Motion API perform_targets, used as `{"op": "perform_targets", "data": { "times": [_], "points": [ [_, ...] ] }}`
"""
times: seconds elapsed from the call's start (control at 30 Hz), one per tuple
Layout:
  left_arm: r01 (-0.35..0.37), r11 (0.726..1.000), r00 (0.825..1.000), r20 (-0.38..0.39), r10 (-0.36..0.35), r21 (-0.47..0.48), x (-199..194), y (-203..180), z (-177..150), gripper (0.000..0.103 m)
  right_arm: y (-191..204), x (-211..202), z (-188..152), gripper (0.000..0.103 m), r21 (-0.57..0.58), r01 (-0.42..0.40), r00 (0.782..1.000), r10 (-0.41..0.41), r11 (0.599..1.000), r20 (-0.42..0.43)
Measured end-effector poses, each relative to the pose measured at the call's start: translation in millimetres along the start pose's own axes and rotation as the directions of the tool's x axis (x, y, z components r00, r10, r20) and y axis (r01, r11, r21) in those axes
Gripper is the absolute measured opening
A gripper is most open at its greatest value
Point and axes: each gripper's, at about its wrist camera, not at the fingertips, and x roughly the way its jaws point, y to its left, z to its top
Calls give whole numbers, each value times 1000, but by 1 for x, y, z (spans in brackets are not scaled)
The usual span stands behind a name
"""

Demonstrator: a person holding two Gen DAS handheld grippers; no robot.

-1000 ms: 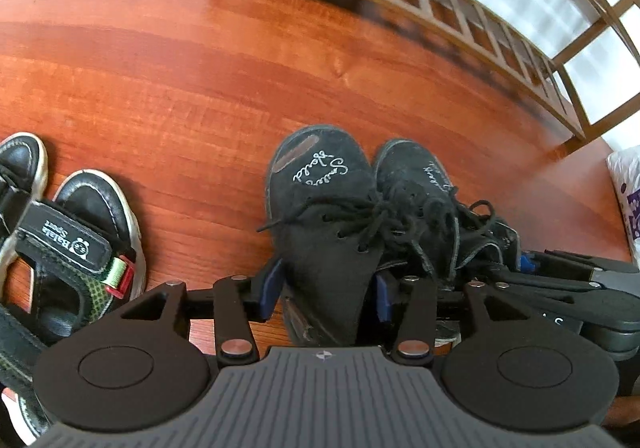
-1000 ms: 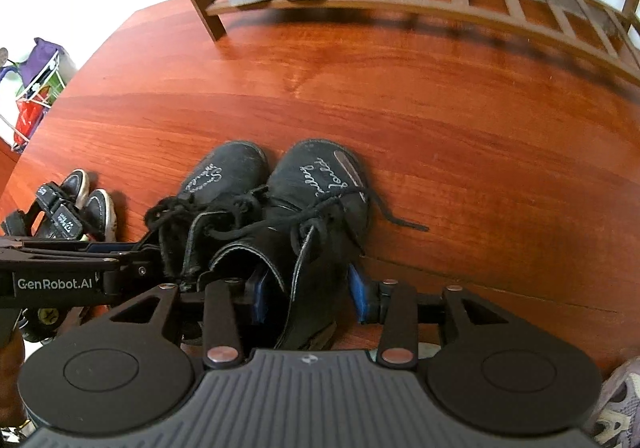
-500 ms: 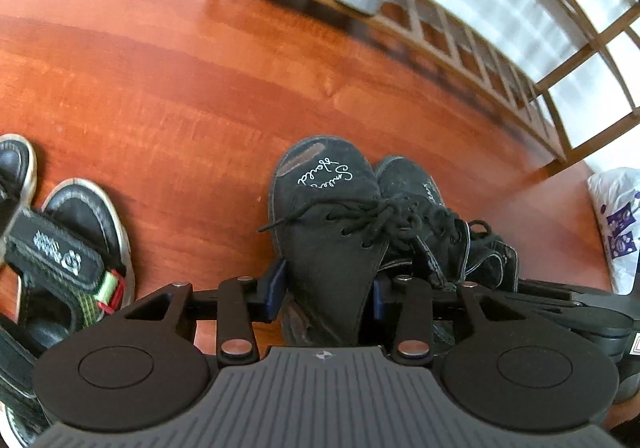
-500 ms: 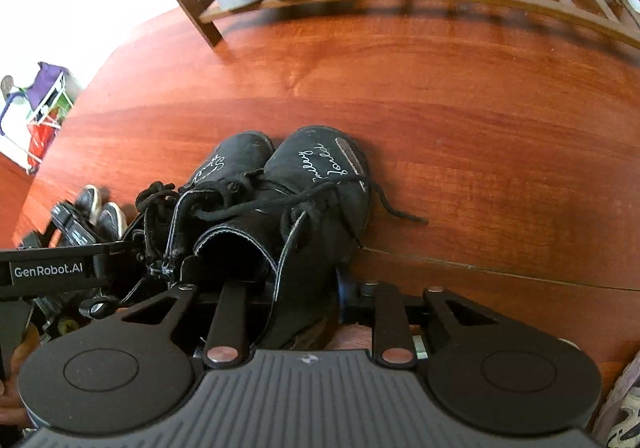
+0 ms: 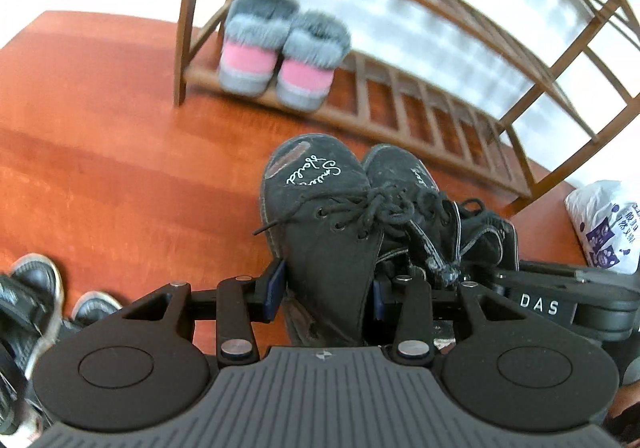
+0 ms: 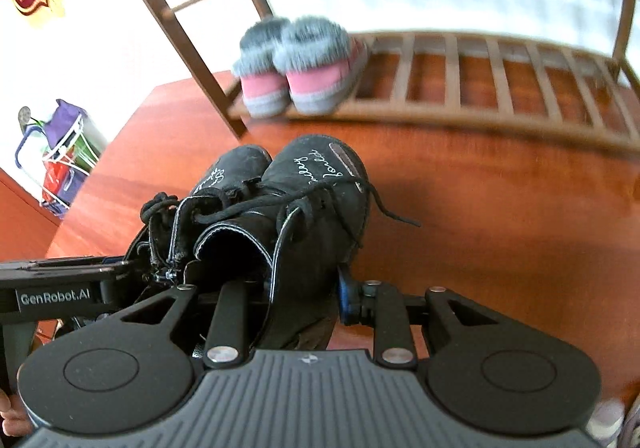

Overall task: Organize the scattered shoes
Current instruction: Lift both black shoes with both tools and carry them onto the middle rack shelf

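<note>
The rack [image 5: 400, 116] stood just ahead, its low shelf bare beside the slippers [image 5: 276, 60]. Each claw, left [image 5: 326, 288] and right [image 6: 280, 292], clamped one boot [image 5: 320, 208] short of it. Dangling laces [image 6: 384, 208] could snag a slat, judging by their slack.

Two boots [image 5: 320, 216] [image 6: 320, 208] sit side by side, before the rack [image 5: 440, 120]. Slippers [image 5: 276, 52] stand on the rack's bottom shelf at its left end. Sandals [image 5: 36, 300], probably on the floor, lie far left.
</note>
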Motion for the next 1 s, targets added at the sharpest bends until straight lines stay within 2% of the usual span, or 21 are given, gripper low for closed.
{"op": "perform_targets", "data": {
  "times": [0.17, 0.53, 0.8, 1.0],
  "points": [
    [-6, 1000, 999, 39, 5, 13, -11, -7, 34, 43, 7, -14, 42, 32, -43, -6, 999, 7, 999, 43],
    [22, 996, 986, 164, -36, 87, -35, -3, 134, 43, 33, -22, 144, 33, -17, 3, 988, -1, 1000, 157],
    [11, 996, 979, 200, -29, 92, -20, 8, 200, 43, 45, 3, 213, 33, 37, 16, 980, -23, 999, 198],
    [-2, 997, 978, 209, -14, 74, 1, 17, 232, 43, 43, 32, 244, 33, 82, 27, 981, -42, 996, 191]
  ]
}}
